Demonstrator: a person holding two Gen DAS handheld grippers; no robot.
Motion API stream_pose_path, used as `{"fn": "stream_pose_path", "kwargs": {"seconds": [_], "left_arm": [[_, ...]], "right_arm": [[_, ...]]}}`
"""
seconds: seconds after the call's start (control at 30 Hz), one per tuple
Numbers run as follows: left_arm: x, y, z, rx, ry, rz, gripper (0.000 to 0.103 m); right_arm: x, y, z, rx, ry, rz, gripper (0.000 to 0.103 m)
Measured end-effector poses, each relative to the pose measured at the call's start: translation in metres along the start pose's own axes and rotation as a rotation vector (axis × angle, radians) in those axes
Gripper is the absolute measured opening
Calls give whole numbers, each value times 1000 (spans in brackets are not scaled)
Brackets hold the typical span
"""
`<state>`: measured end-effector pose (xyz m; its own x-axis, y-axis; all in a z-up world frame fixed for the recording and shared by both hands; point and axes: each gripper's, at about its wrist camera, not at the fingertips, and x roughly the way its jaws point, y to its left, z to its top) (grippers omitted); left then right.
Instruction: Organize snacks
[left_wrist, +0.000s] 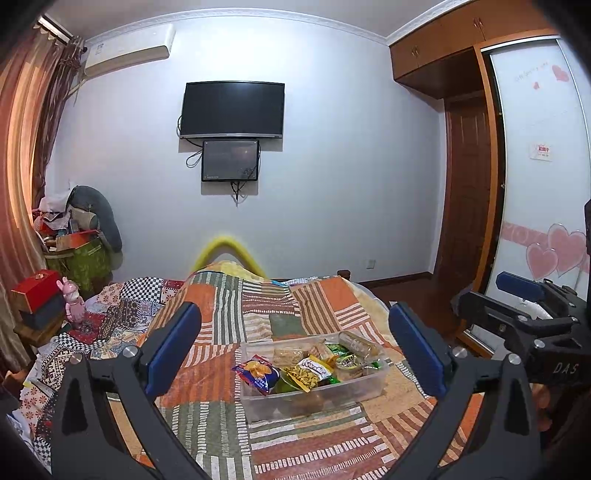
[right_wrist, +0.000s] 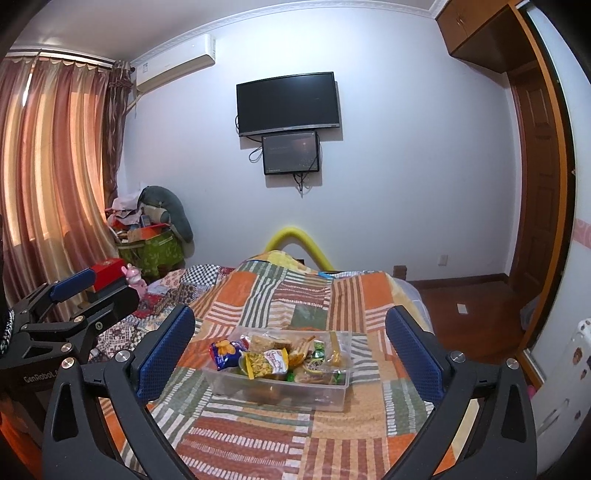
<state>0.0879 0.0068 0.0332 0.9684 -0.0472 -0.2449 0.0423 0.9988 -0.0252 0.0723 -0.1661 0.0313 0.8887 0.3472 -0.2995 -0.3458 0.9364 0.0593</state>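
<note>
Clear rectangular plastic bin (left_wrist: 369, 384) (right_wrist: 332, 391) on orange-green patchwork bedspread (left_wrist: 258, 306) (right_wrist: 295, 295), at 12 o'clock ahead of both grippers. Inside: blue crinkly chip packet (left_wrist: 256, 372) (right_wrist: 221, 352) at 9 o'clock edge, yellow snack pouch (left_wrist: 308, 373) (right_wrist: 264, 363) centre. Left gripper (left_wrist: 293, 347): jaws wide apart, empty. Right gripper (right_wrist: 290, 349): jaws wide apart, empty.

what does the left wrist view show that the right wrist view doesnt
Only the left wrist view shows the wardrobe door with pink hearts and the right claw, open and empty. Only the right wrist view shows the wide curtain and the left claw, also open. Both share the clear snack bin on the patchwork bed cover, the wall TV and the air conditioner.
</note>
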Motion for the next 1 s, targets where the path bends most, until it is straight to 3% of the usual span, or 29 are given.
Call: {"fn": "stream_pose_path", "kwargs": {"seconds": [1.0], "left_arm": [[4,2,-1,-13,23,-44,103]], "right_arm": [[-7,2,4,-11,-1,-16,103]]}}
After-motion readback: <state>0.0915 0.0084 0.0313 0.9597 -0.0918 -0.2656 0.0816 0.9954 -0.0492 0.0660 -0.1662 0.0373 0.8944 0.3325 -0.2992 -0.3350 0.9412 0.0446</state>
